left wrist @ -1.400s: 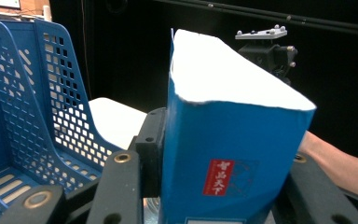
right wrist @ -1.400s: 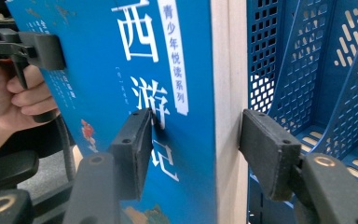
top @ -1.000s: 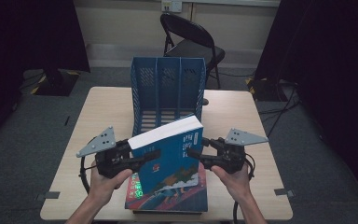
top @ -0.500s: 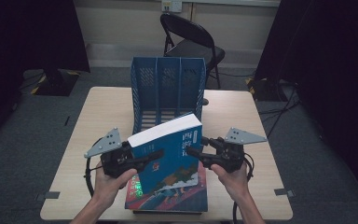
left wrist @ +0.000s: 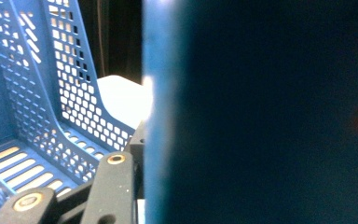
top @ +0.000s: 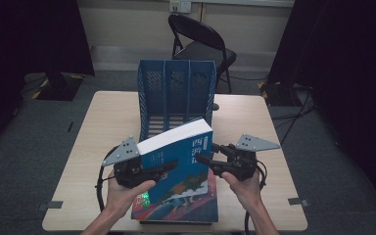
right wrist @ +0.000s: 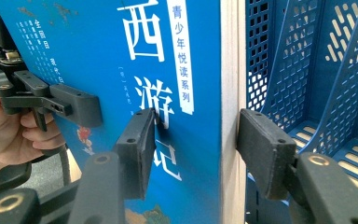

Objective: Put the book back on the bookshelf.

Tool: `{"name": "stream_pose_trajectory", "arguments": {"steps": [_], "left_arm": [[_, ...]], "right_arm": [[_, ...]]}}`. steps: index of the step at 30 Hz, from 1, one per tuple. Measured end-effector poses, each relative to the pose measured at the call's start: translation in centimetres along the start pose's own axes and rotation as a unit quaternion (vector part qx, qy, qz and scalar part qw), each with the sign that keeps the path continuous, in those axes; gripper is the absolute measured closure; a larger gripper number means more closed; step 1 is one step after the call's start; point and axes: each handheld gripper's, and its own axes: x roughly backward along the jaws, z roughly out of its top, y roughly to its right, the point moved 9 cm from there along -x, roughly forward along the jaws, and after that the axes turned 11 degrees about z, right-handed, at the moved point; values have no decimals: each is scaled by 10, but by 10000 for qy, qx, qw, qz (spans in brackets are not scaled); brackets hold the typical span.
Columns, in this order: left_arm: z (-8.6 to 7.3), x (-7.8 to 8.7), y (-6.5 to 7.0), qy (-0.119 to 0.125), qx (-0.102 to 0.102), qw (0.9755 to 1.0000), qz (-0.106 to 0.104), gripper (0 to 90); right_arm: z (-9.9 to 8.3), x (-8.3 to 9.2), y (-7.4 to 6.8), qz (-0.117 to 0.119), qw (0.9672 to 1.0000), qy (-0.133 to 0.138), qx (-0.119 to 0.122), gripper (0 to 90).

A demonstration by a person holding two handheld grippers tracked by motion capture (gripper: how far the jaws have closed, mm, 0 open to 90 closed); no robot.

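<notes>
A blue book (top: 176, 161) with white Chinese lettering is held tilted up, its top edge toward the blue three-slot file rack (top: 176, 83). My left gripper (top: 171, 166) is shut on its left side, one finger (right wrist: 74, 105) flat on the cover. Its jaws have just opened slightly, with the book still between them. My right gripper (top: 204, 152) is shut on the right side, with one pad on the cover and one on the page edge around the gripper (right wrist: 191, 140). In the left gripper view the book (left wrist: 261, 116) hides one finger, and the other finger (left wrist: 116, 182) is beside it.
Under the raised book a stack of books (top: 176, 213) lies near the front edge of the wooden table (top: 107, 117). The rack's perforated walls (right wrist: 307, 70) stand right behind the book. A folding chair (top: 200, 44) sits beyond the table.
My left gripper has shifted right along the book, and the book now stands a little steeper. The right gripper has stayed put.
</notes>
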Motion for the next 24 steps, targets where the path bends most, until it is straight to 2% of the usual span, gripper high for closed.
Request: {"name": "stream_pose_trajectory", "arguments": {"steps": [8, 10, 14, 18, 21, 24], "left_arm": [[3, -3, -5, 94, 165, 9998, 51, 551], [3, -5, -8, 110, 135, 9998, 110, 564], [3, -7, -12, -88, 115, 9997, 201, 591], [3, -7, -13, -159, 108, 9997, 146, 597], [3, -6, -14, -150, 176, 9997, 126, 600], [3, -4, -16, -137, 191, 9997, 86, 604]], "right_arm": [[1, -2, 4, -34, 9999, 8, -94, 471], [0, -3, 5, -55, 9999, -4, -93, 472], [1, -5, 7, -85, 9999, 9, -114, 469], [-1, -9, 10, -143, 9999, -3, -90, 451], [-4, -9, 10, -37, 9999, -16, -168, 432], [-8, -8, 11, 15, 9999, -80, -145, 435]]}}
